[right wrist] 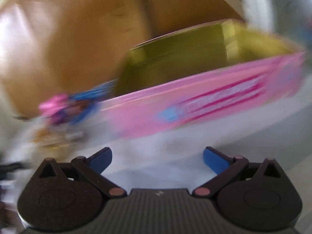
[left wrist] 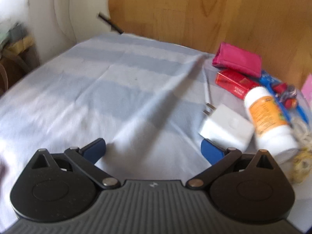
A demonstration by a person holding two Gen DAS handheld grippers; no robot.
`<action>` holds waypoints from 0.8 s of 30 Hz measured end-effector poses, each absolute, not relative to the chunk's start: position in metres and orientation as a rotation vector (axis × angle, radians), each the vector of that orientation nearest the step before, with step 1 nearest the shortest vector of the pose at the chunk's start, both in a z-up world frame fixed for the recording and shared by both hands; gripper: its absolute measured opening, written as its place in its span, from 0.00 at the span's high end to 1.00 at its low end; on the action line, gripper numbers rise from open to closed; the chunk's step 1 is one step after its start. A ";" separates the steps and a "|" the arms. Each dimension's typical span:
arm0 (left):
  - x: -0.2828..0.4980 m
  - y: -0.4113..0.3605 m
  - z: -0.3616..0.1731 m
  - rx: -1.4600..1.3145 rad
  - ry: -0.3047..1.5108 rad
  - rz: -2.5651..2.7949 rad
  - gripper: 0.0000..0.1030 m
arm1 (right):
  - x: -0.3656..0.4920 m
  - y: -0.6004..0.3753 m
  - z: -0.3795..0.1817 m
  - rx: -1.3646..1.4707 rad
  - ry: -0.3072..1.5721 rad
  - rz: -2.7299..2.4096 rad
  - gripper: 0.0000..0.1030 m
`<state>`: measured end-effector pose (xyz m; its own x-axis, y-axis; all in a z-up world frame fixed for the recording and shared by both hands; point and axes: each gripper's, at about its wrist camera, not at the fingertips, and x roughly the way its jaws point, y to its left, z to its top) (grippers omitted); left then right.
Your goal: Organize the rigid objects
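Observation:
In the left wrist view my left gripper (left wrist: 154, 150) is open and empty above a pale blue cloth (left wrist: 97, 89). To its right lie a white charger (left wrist: 226, 126), a white bottle with an orange label (left wrist: 269, 117), a red box (left wrist: 236, 82) and a magenta pouch (left wrist: 237, 61). The charger partly covers the right fingertip. In the blurred right wrist view my right gripper (right wrist: 157, 159) is open and empty, just in front of an open pink box with an olive inside (right wrist: 204, 97).
A blue packet with small wrapped items (left wrist: 282, 95) and a yellowish cord (left wrist: 302, 161) lie at the far right. A wooden wall (left wrist: 214, 9) stands behind the table. Blurred small colourful items (right wrist: 64, 109) lie left of the pink box.

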<state>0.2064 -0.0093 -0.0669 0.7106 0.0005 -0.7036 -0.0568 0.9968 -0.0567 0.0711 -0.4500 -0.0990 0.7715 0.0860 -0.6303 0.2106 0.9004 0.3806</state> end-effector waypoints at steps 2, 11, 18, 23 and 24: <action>0.195 -0.019 -0.067 -0.063 0.772 -0.099 0.00 | 0.061 -0.409 -0.082 0.307 0.566 0.001 0.00; 0.214 -0.039 -0.070 0.097 0.824 -0.184 0.00 | 0.101 -0.343 -0.056 0.059 0.488 0.307 0.00; 0.206 -0.045 -0.081 0.070 0.694 -0.134 0.00 | 0.070 -0.325 -0.074 0.098 0.459 0.174 0.00; 0.208 -0.044 -0.082 0.065 0.693 -0.131 0.00 | 0.055 -0.314 -0.089 0.144 0.515 0.122 0.00; 0.208 -0.045 -0.083 0.067 0.693 -0.131 0.00 | 0.055 -0.314 -0.091 0.159 0.519 0.103 0.00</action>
<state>0.2076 -0.0446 -0.0826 0.7617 -0.0983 -0.6404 0.1429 0.9896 0.0181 0.0550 -0.3135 -0.0910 0.8633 0.1383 -0.4853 -0.0576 0.9824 0.1775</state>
